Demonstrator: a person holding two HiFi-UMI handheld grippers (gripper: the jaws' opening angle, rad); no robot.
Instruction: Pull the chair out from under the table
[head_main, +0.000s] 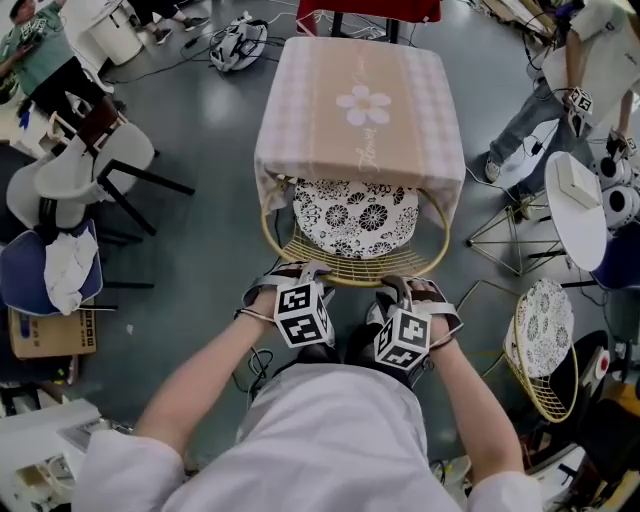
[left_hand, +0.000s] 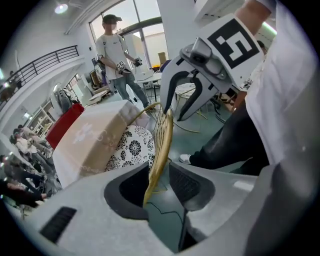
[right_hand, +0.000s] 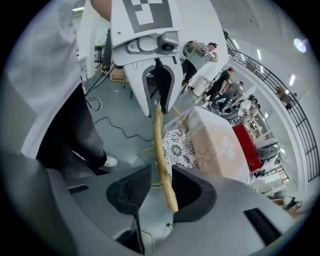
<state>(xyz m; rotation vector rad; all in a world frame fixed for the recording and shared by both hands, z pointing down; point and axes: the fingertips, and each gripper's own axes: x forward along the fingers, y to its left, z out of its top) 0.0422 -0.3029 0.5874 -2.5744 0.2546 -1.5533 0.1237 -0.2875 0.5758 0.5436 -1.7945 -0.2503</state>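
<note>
The left gripper (left_hand: 159, 182) and right gripper (right_hand: 161, 192) straddled the chair rim (head_main: 350, 274), fingers open. They looked poised to clamp and pull it.

Looks like a big open robotics lab or recording hall: bare grey floor (head_main: 200, 230), a tangle of cables and gear (head_main: 238, 42) at 11 o'clock, a cardboard box (head_main: 50, 335) at 8, spare chairs (head_main: 85, 165) at 9. Shows another person (head_main: 585, 60) at 2 o'clock carrying a marker cube (head_main: 580, 101), plus a railed upper gallery (left_hand: 45, 57) and tall windows (left_hand: 145, 35) in the left gripper view.
</note>
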